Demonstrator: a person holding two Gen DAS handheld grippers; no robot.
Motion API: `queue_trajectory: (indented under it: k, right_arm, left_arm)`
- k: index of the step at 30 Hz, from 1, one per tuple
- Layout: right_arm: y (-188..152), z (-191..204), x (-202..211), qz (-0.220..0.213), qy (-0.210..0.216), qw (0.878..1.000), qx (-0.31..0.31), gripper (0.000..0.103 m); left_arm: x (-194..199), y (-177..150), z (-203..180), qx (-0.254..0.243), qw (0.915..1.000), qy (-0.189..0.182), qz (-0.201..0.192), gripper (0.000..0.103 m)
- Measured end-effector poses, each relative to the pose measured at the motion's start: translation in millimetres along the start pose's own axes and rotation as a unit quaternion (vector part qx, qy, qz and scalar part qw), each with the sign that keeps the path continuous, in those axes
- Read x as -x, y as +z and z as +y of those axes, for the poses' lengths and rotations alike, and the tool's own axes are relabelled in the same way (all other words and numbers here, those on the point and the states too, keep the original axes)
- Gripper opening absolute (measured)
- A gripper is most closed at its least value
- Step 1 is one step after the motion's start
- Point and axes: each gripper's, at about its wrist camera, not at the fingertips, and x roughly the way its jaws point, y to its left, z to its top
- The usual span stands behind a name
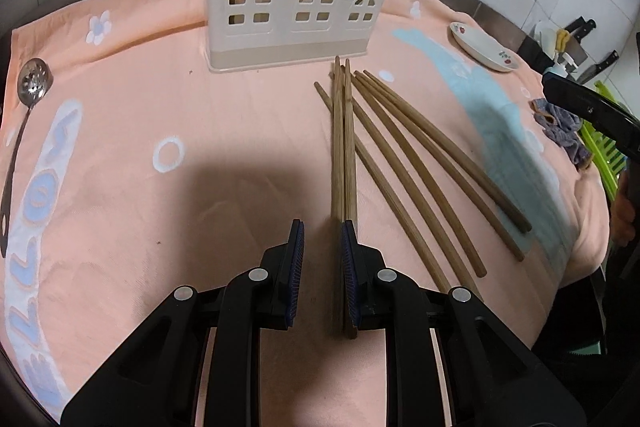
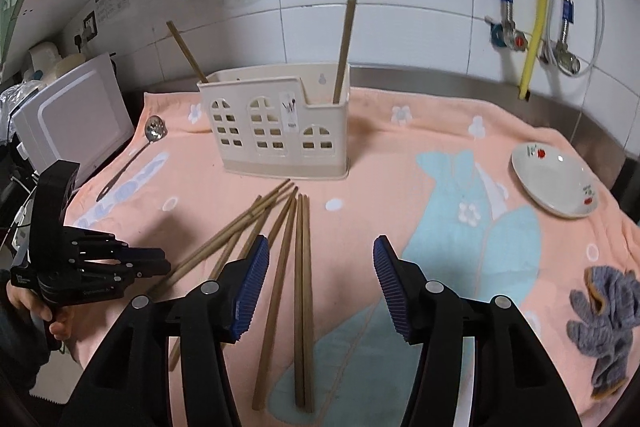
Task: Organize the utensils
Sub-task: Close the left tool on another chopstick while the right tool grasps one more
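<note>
the towel [image 2: 400, 163] covers the bench, peach with a pale blue patch, and everything lies on it. the holder [image 2: 276, 127] stands upright toward the wall, with two chopsticks already leaning in it, one at each end. a plate [image 2: 554, 183] sits well apart on my right, a rag [image 2: 604, 315] nearer the edge, and a ladle [image 2: 154, 129] lies left of the holder. the loose chopsticks [image 2: 280, 247] fan out in front of the holder, tips toward it.

my left hand-held gripper [image 1: 322, 251] is low over the nearest pair [image 1: 344, 167]; its jaws stand narrow but not closed, the pair lying against the right pad with a gap to the left pad. my right hand-held gripper [image 2: 322, 283] hangs wide and holds nothing, above the chopsticks.

i judge i'm at the pick-up step, most of the chopsticks yet to go in. next i'd need to close on the pair squarely, lift, tip it upright and drop it into a compartment without nudging the holder.
</note>
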Motion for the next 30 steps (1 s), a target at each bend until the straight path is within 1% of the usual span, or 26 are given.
queue_trajectory:
  k: [1,3,24,29,30]
  right_arm:
    - [-1.4,-0.8,-0.6,0.002,0.001,1.0,-0.002,0.053]
    - [-3.1,-1.0,-0.8,0.003,0.0,1.0,-0.002,0.053]
    - [-15.9,-4.3,-6.5,0.019,0.005,1.0,-0.013,0.053]
    - [-18.1,-3.6,-7.5,0.022,0.008,1.0,-0.014,0.053]
    - [-19.0,-3.1,-7.6,0.023,0.008,1.0,-0.014,0.053]
  left_arm:
    - [-0.4,-0.5,0.0,0.0,1.0,-0.001,0.001,0.019]
    - [-2.3,-1.2,-0.5,-0.001,1.0,-0.002,0.003,0.014]
    - [-6.1,0.5,-7.0,-0.019,0.9998,-0.001,0.007,0.011]
    - [-11.4,3.0,-3.9,-0.019,0.9997,-0.003,0.017,0.012]
    - [-15.0,2.8,-4.8,-0.024,0.9994,0.005,0.023,0.012]
